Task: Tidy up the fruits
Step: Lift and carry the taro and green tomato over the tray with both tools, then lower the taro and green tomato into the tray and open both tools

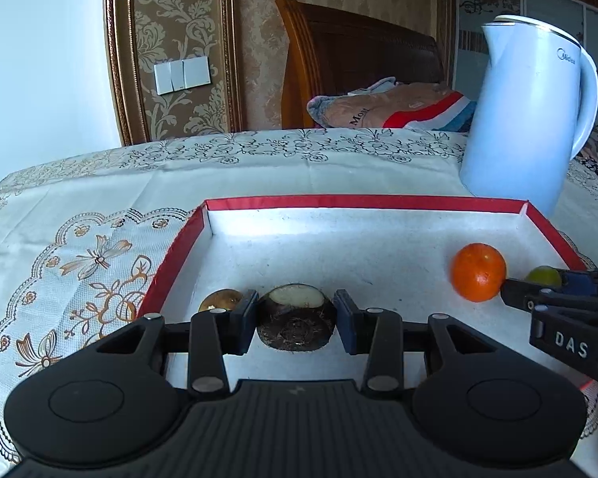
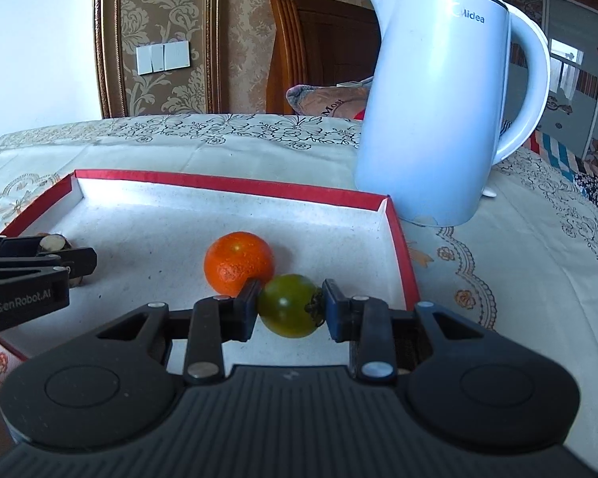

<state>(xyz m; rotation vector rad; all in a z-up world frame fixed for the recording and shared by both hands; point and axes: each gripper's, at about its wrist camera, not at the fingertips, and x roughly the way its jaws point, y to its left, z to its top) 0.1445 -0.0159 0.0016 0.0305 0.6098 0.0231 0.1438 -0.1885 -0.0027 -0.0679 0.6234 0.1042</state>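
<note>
Red-walled, white-floored tray [image 1: 171, 267] sits on your embroidered tablecloth [image 1: 79, 207], with a pale kettle [image 2: 430, 119] just beyond its far right corner. Your left gripper [image 1: 296, 318] has its jaws clamped on a dark, hairy brown fruit [image 1: 296, 324] with a pale cut top, near the tray's front left, beside a small golden-brown piece [image 1: 219, 299]. Your right gripper [image 2: 289, 306] is clamped on a green tomato [image 2: 287, 304], touching 1 orange [image 2: 237, 261] resting on the tray floor.
</note>
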